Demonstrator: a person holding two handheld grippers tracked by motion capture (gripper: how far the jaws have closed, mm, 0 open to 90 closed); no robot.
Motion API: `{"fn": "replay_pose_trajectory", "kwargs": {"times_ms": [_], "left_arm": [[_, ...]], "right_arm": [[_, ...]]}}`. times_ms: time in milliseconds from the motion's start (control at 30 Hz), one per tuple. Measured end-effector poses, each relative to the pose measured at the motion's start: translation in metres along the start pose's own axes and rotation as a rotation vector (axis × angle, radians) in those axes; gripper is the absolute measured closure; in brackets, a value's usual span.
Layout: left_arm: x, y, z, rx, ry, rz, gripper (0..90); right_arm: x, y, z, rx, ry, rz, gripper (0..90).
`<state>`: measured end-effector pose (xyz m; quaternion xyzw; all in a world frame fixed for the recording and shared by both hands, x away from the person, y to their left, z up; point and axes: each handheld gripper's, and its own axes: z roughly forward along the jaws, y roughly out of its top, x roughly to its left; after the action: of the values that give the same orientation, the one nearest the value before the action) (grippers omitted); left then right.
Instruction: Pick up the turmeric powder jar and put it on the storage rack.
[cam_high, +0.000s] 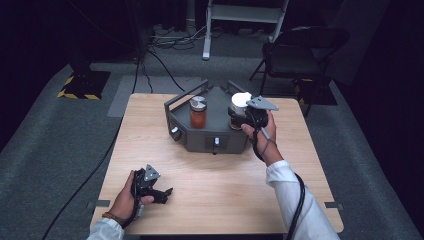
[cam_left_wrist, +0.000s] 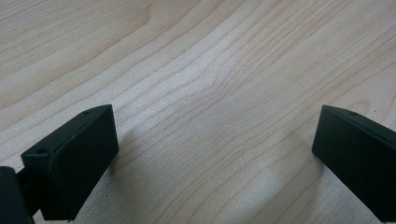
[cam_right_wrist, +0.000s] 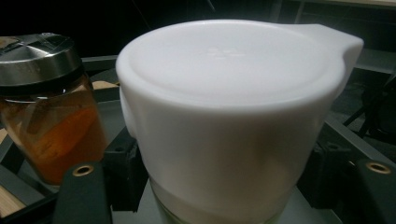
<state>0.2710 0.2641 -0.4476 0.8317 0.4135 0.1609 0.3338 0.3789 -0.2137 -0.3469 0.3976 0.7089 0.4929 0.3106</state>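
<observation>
Right gripper view reveals white lid (cam_right_wrist: 233, 70) tab.

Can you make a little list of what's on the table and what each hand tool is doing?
table: light wood
grey tray: far middle of the table, holds two jars
orange jar: metal lid, left in the tray
white-lidded jar: right in the tray
right tool: at the white-lidded jar, a jaw on either side, grip not clear
left tool: near the table's front left, jaws wide apart, nothing between them
</observation>
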Motion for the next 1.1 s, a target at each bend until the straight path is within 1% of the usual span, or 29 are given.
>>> {"fn": "replay_pose_trajectory", "kwargs": {"times_ms": [100,333,367,500,567,667,733,900,1000,1100], "left_arm": [[0.000,0.000,0.000,0.000,0.000,0.000,0.3],[0.000,0.000,0.000,0.001,-0.001,0.001,0.3],[0.000,0.000,0.000,0.000,-0.001,0.002,0.3],[0.000,0.000,0.000,0.001,-0.001,0.001,0.2],[0.000,0.000,0.000,0.001,-0.001,0.000,0.2],[0.000,0.000,0.000,0.000,-0.001,0.000,0.2],[0.000,0.000,0.000,0.000,-0.001,0.001,0.2],[0.000,0.000,0.000,0.001,-0.001,0.002,0.2],[0.000,0.000,0.000,0.001,-0.001,0.001,0.2],[0.000,0.000,0.000,0.001,-0.001,0.000,0.2]], "right_arm": [[-0.001,-0.001,0.000,-0.002,0.007,-0.005,30.0],[0.002,-0.002,0.000,-0.006,-0.004,-0.018,29.7],[0.002,-0.002,0.000,-0.008,-0.004,-0.015,29.2],[-0.001,-0.003,0.001,-0.001,-0.012,0.021,28.0],[-0.005,-0.004,0.001,-0.008,-0.002,0.034,27.4],[-0.005,-0.004,0.000,-0.008,-0.003,0.029,26.9],[-0.005,-0.004,0.000,-0.009,-0.005,0.031,22.3],[-0.008,-0.006,0.000,-0.008,0.005,0.044,14.0],[-0.009,-0.009,-0.001,-0.011,0.007,0.075,8.5],[-0.006,-0.011,-0.002,-0.010,0.008,0.065,4.5]]}}
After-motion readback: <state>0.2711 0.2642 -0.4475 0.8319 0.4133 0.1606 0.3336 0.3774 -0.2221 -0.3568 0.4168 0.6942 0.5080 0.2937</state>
